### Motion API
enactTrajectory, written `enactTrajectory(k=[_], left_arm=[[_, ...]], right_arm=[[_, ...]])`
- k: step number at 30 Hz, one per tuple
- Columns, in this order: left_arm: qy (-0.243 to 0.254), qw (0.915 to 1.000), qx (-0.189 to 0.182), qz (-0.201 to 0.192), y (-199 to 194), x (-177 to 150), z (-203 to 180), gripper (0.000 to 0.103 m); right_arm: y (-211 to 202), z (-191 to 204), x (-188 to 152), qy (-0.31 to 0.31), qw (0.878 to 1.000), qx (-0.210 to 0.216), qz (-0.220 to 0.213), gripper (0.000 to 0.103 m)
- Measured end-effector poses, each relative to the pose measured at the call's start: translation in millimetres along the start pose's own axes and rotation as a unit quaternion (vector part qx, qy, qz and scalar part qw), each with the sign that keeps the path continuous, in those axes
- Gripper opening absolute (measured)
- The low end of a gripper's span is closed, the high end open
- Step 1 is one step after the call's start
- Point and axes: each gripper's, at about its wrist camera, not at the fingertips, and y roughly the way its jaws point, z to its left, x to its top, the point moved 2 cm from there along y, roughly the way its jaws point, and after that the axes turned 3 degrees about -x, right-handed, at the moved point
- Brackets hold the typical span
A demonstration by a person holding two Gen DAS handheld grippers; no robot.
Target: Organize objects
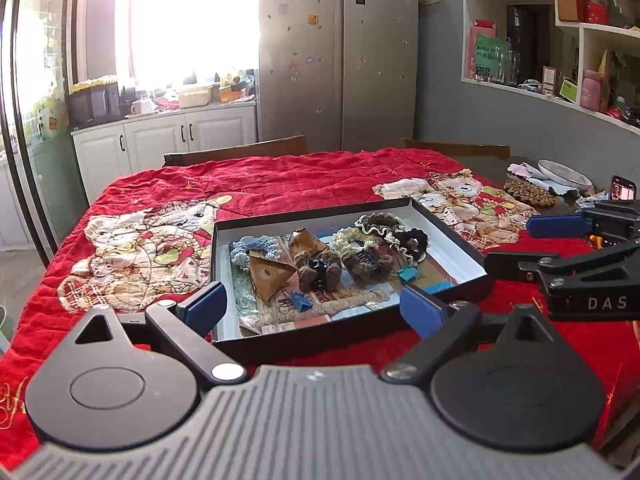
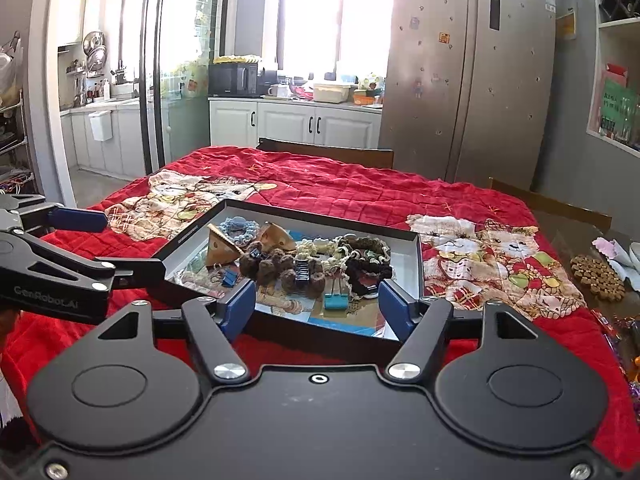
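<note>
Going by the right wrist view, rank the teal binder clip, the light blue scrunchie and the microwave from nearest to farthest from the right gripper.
1. Teal binder clip: in the tray, just ahead of the right gripper.
2. Light blue scrunchie: at the tray's far left corner.
3. Microwave: on the back counter, across the room.

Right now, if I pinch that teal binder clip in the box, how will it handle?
The teal binder clip looks like rigid metal, so probably stiff and light. Its smooth painted body may slip between pads. It lies flat on the glossy paper lining the box, so a push would likely slide it, not roll it.
</note>
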Motion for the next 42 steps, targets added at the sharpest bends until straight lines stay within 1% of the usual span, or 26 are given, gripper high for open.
enactTrajectory(k=[3,9,14,17,20,27,33,42], left_arm=[[-0.001,1.0000,0.003,-0.003,-10,-4,-1,0.102],[-0.006,0.9999,0.003,0.009,-20,-18,-4,0.103],[-0.002,0.9998,0.011,0.019,-24,-31,-6,0.103],[-0.004,0.9995,0.023,0.023,-24,-37,-7,0.103],[-0.010,0.9991,0.025,0.033,-24,-41,-8,0.103],[-0.013,0.9983,0.026,0.050,-22,-49,-10,0.103],[-0.027,0.9971,0.033,0.063,-23,-53,-7,0.103],[-0.032,0.9957,0.035,0.079,-19,-58,-7,0.103]], right_arm=[[-7,3,-4,-0.002,1.000,-0.001,0.004,0.070],[-12,9,-20,0.003,1.000,0.001,0.024,0.076],[-18,12,-31,0.010,0.999,-0.003,0.032,0.088],[-23,13,-36,0.010,0.999,-0.011,0.033,0.093],[-26,14,-40,0.014,0.999,-0.015,0.039,0.097],[-25,13,-53,0.034,0.997,-0.011,0.069,0.100],[-24,12,-59,0.044,0.996,-0.021,0.074,0.103],[-22,7,-63,0.060,0.995,-0.025,0.082,0.103]])
